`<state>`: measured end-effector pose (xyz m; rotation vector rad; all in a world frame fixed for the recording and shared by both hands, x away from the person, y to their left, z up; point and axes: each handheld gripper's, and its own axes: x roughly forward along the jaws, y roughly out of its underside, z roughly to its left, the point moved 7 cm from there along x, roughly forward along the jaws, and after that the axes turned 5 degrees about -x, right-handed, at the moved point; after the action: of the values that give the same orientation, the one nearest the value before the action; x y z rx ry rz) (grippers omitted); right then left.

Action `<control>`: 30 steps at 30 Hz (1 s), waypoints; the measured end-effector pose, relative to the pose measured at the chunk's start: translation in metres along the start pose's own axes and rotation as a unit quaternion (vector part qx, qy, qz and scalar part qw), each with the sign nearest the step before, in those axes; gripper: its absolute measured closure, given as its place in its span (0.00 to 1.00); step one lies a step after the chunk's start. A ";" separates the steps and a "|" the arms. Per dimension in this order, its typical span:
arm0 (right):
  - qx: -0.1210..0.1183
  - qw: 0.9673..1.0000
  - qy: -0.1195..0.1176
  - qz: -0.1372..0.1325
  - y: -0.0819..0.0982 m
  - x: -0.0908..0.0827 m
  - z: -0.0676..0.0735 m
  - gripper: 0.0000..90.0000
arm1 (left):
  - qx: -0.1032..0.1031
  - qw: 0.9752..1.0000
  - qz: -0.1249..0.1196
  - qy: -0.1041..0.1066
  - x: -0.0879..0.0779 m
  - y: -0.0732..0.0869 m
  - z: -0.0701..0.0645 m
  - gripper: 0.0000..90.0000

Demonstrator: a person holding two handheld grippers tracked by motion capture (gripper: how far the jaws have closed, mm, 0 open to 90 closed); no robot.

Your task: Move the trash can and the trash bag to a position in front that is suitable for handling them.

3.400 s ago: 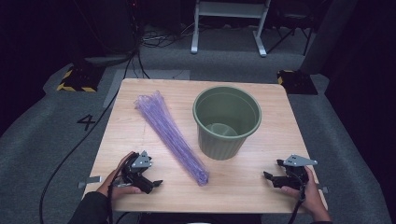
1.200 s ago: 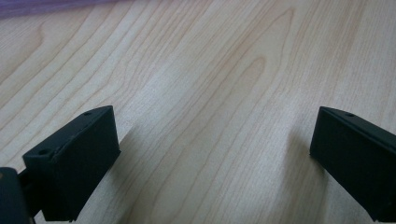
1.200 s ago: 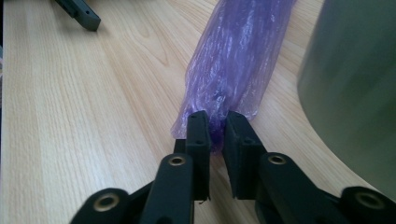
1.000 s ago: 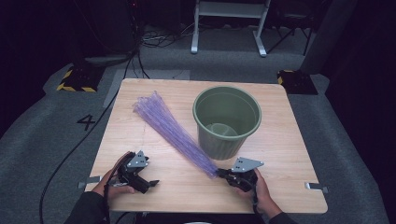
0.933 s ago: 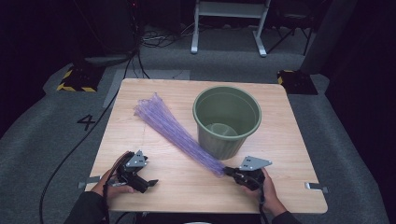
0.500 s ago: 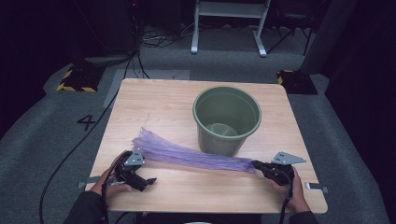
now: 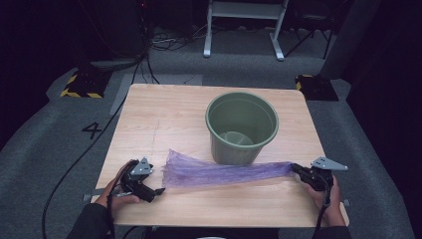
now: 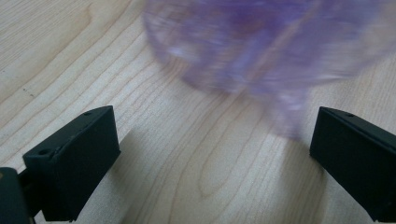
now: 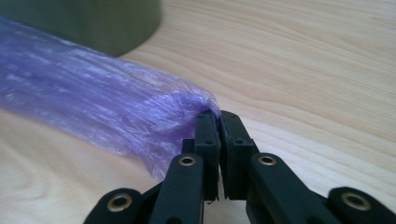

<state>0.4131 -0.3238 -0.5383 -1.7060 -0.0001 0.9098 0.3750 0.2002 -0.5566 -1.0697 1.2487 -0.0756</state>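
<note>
Right claw [image 9: 218, 116] pinches purple bag [image 7: 224, 172] end at 4 o'clock of counter [image 7: 164, 114]; bag lies just before bin [image 7: 242, 127]. Left claw [image 8: 210, 158] wide, empty. Risk: thin film slips free, or snags bin.

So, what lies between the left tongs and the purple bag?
Only bare wooden table separates the open left tongs from the purple bag, in the left gripper view.

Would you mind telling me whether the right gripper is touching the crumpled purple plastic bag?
Touching. In the right gripper view, the right gripper has its jaws shut on the gathered end of the purple plastic bag, with the film bunched right at the pads.
</note>
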 end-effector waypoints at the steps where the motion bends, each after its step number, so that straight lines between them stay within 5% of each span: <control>1: 0.004 1.000 0.007 0.000 -0.001 0.001 -0.003 0.94 | 0.000 1.000 0.000 0.000 0.000 0.000 0.000 0.01; 3: 0.015 1.000 0.025 -0.005 -0.003 0.003 -0.012 0.79 | -0.003 1.000 0.000 -0.001 0.000 0.000 0.000 0.01; 4: 0.015 1.000 0.025 -0.005 -0.003 0.003 -0.012 0.79 | -0.002 1.000 0.000 -0.001 0.000 0.000 0.000 0.01; 8: 0.044 0.997 0.065 0.008 -0.003 -0.001 -0.026 0.44 | -0.002 1.000 0.000 -0.002 0.000 0.000 0.000 0.01; 13: 0.064 0.992 0.101 -0.037 -0.013 -0.026 -0.034 0.36 | -0.003 1.000 0.000 -0.002 0.000 0.000 0.000 0.01; 17: 0.040 0.992 0.093 -0.071 -0.027 -0.043 -0.020 0.41 | -0.003 1.000 0.000 -0.001 0.000 0.000 0.000 0.01; 21: 0.016 0.995 0.047 -0.084 -0.034 -0.050 0.006 0.46 | -0.003 1.000 0.000 -0.002 0.000 0.000 0.000 0.01; 24: -0.005 0.996 0.017 -0.082 -0.034 -0.046 0.030 0.48 | -0.003 1.000 0.000 -0.002 0.000 0.000 0.000 0.01; 26: -0.023 0.995 0.019 -0.090 -0.034 -0.041 0.043 0.47 | -0.003 1.000 0.000 -0.002 0.000 0.000 0.000 0.01; 30: -0.021 0.997 -0.011 -0.075 -0.030 -0.022 0.057 0.41 | -0.003 1.000 0.000 -0.002 0.000 0.000 0.000 0.01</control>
<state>0.3786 -0.2760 -0.5039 -1.7100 -0.1597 0.8219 0.3751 0.2000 -0.5567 -1.0758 1.2459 -0.0700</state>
